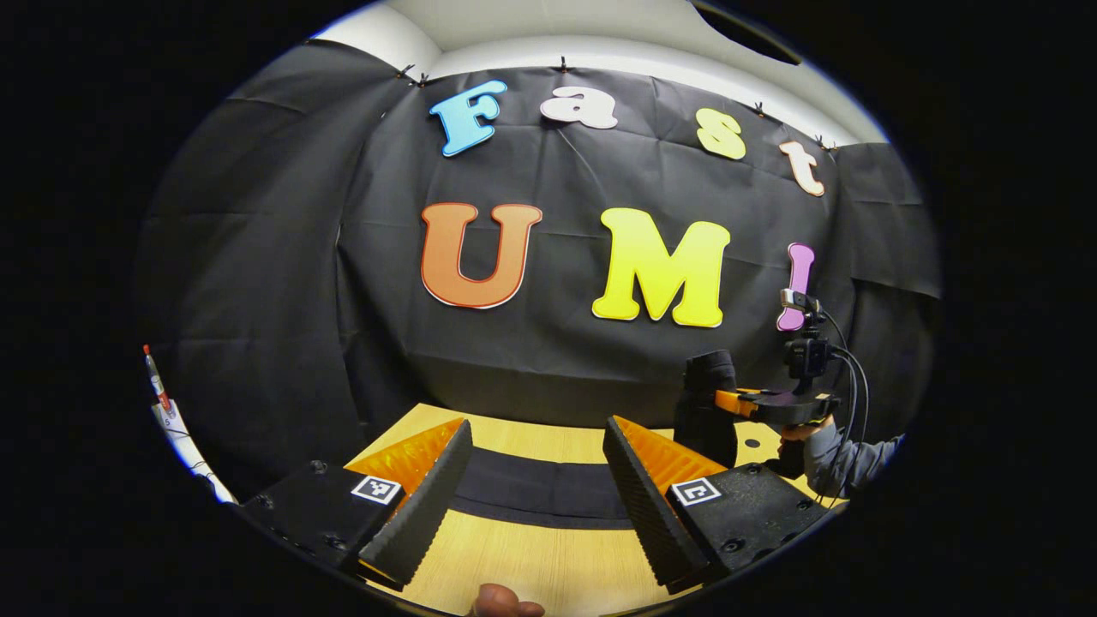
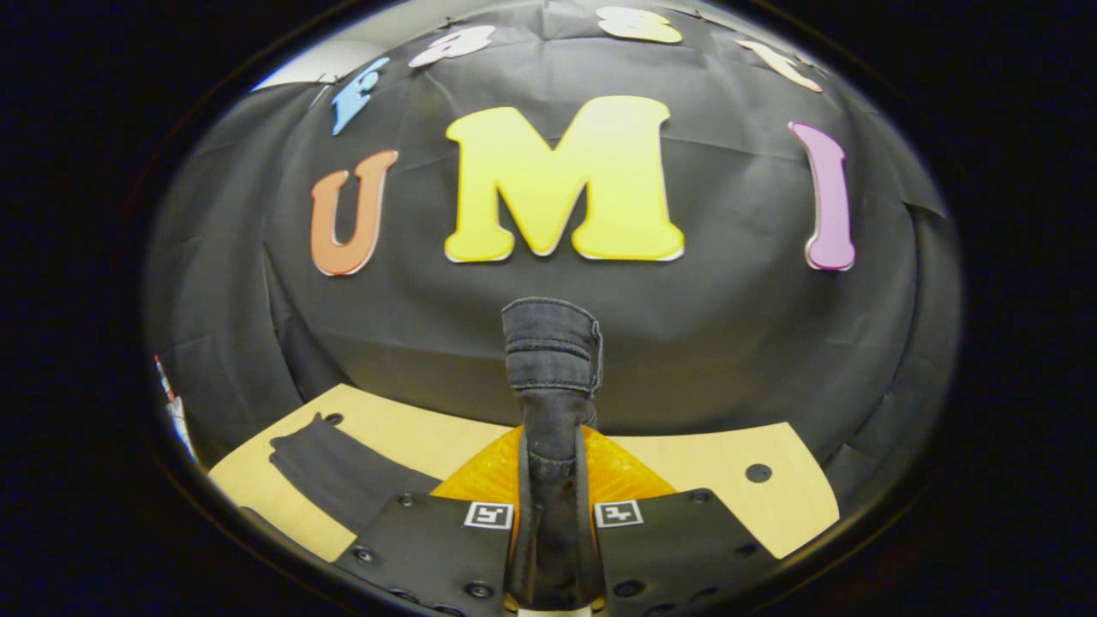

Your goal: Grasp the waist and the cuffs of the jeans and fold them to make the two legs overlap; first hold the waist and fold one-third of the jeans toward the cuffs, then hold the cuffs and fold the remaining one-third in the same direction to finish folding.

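Observation:
The dark jeans (image 1: 548,488) lie as a flat band across the wooden table (image 1: 548,561), just beyond my left gripper (image 1: 538,426), which hovers open above them with nothing between its fingers. In the right gripper view, my right gripper (image 2: 553,446) is shut on a stitched end of the jeans (image 2: 553,343), which sticks up past the fingertips; I cannot tell whether it is waist or cuff. Another part of the jeans (image 2: 343,471) rests on the table to the left. In the left gripper view, the right gripper (image 1: 771,403) is raised at the right, with bunched dark fabric (image 1: 707,403) in it.
The black cloth wall stands right behind the table's far edge. A hand in a grey sleeve (image 1: 836,454) holds the right gripper. A fingertip (image 1: 506,604) shows at the bottom. The table (image 2: 728,506) has a small round hole (image 2: 758,472). A red-tipped pen (image 1: 157,377) stands far left.

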The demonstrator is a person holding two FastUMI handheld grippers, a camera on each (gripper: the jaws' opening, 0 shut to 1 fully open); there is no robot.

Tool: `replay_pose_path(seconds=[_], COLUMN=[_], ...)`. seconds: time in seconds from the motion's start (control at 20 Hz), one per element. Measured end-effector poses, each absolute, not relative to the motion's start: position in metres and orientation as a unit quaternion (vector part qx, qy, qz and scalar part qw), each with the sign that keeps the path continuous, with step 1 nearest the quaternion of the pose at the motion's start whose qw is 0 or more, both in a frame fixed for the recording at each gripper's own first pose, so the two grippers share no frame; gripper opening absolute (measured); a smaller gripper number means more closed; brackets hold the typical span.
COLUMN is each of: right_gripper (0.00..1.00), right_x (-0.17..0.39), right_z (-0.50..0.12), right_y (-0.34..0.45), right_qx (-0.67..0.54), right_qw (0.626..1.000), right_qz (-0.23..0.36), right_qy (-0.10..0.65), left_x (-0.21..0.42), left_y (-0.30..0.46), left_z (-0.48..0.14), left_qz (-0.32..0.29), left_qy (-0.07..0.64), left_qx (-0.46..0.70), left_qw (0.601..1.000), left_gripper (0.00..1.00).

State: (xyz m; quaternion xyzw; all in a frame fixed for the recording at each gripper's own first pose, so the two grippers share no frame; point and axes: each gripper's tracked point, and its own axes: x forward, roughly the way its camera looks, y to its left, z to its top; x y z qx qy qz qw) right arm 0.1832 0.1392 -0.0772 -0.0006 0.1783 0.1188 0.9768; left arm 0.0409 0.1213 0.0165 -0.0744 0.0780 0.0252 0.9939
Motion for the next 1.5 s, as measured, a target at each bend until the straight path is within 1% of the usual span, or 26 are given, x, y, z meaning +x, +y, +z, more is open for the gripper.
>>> replay_pose_path(seconds=[0.1,0.15,0.2,0.25,0.45,0.75,0.8,0.85,0.9,0.95,1.0,1.05,1.1,1.25,1.3,1.35,1.4,1.45,1.5], right_gripper=[0.2,0.16,0.16,0.2,0.2,0.2,0.16,0.2,0.16,0.16,0.2,0.21,0.17,0.17,0.17,0.22,0.18,0.27,0.4], right_x=[0.175,0.17,0.167,0.165,0.155,0.133,0.129,0.126,0.119,0.116,0.112,0.109,0.108,0.105,0.104,0.103,0.1,0.096,0.089], right_z=[-0.088,-0.093,-0.102,-0.107,-0.14,-0.204,-0.215,-0.226,-0.239,-0.25,-0.26,-0.266,-0.27,-0.279,-0.283,-0.286,-0.288,-0.294,-0.299], right_y=[0.166,0.178,0.189,0.199,0.237,0.282,0.287,0.292,0.297,0.301,0.304,0.307,0.309,0.312,0.312,0.314,0.316,0.321,0.325], right_qx=[-0.007,-0.009,-0.013,-0.018,-0.051,-0.078,-0.085,-0.092,-0.098,-0.101,-0.104,-0.108,-0.112,-0.122,-0.124,-0.125,-0.125,-0.118,-0.11], right_qw=[0.973,0.971,0.969,0.968,0.961,0.944,0.94,0.937,0.932,0.928,0.924,0.923,0.922,0.92,0.918,0.916,0.914,0.907,0.9], right_qz=[0.138,0.146,0.153,0.157,0.176,0.2,0.204,0.208,0.211,0.215,0.217,0.218,0.219,0.223,0.224,0.228,0.234,0.244,0.254], right_qy=[0.184,0.187,0.193,0.195,0.208,0.251,0.259,0.267,0.277,0.287,0.296,0.299,0.298,0.3,0.303,0.304,0.307,0.322,0.336], left_x=[0.041,0.04,0.039,0.038,0.038,0.038,0.039,0.039,0.039,0.039,0.038,0.039,0.039,0.039,0.04,0.039,0.04,0.04,0.04], left_y=[0.123,0.125,0.126,0.126,0.131,0.135,0.134,0.134,0.135,0.136,0.137,0.138,0.139,0.14,0.14,0.14,0.141,0.141,0.142], left_z=[0.015,0.016,0.016,0.015,0.016,0.017,0.018,0.018,0.018,0.018,0.018,0.019,0.018,0.017,0.017,0.017,0.016,0.015,0.014], left_qz=[0.029,0.031,0.032,0.034,0.043,0.047,0.047,0.048,0.049,0.05,0.052,0.054,0.057,0.062,0.062,0.063,0.062,0.062,0.06], left_qy=[0.077,0.078,0.078,0.079,0.076,0.072,0.07,0.069,0.069,0.068,0.067,0.067,0.067,0.066,0.066,0.065,0.065,0.065,0.065], left_qx=[-0.074,-0.074,-0.075,-0.075,-0.077,-0.073,-0.075,-0.075,-0.074,-0.073,-0.074,-0.074,-0.073,-0.077,-0.078,-0.077,-0.076,-0.075,-0.076], left_qw=[0.994,0.994,0.994,0.993,0.993,0.994,0.994,0.994,0.994,0.994,0.994,0.994,0.993,0.993,0.993,0.993,0.993,0.993,0.993], left_gripper=[0.99,0.99,0.99,0.99,0.99,0.99,0.99,0.99,0.99,0.99,0.99,0.99,0.99,0.99,0.99,0.99,0.99,0.99,0.99])
